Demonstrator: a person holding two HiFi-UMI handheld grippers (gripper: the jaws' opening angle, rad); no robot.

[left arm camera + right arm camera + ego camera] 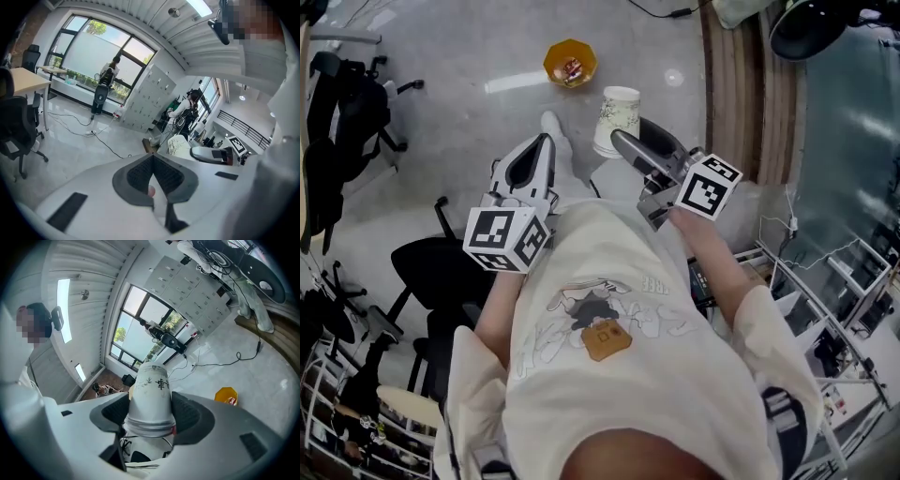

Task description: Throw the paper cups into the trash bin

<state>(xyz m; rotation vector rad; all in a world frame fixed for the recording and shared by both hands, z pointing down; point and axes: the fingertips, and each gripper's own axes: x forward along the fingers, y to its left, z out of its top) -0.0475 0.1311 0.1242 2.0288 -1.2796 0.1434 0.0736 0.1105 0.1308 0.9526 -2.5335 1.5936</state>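
Observation:
A white paper cup point(618, 117) with dark print sits between the jaws of my right gripper point(620, 141), base pointing away from me. In the right gripper view the cup point(151, 397) fills the gap and both pads point(190, 416) press its sides. The yellow trash bin point(570, 63) stands on the grey floor ahead, past the cup; it also shows as the small yellow bin point(226, 396) low on the right. My left gripper point(546, 142) hangs beside the right one, shut and empty. Its tips point(153, 157) meet, and the cup point(178, 144) shows beyond them.
Black office chairs point(427, 272) stand at the left by my leg. A wooden floor strip point(736, 84) and a wire rack with cables point(825, 281) line the right. A person with a backpack point(107, 77) stands far off by the windows.

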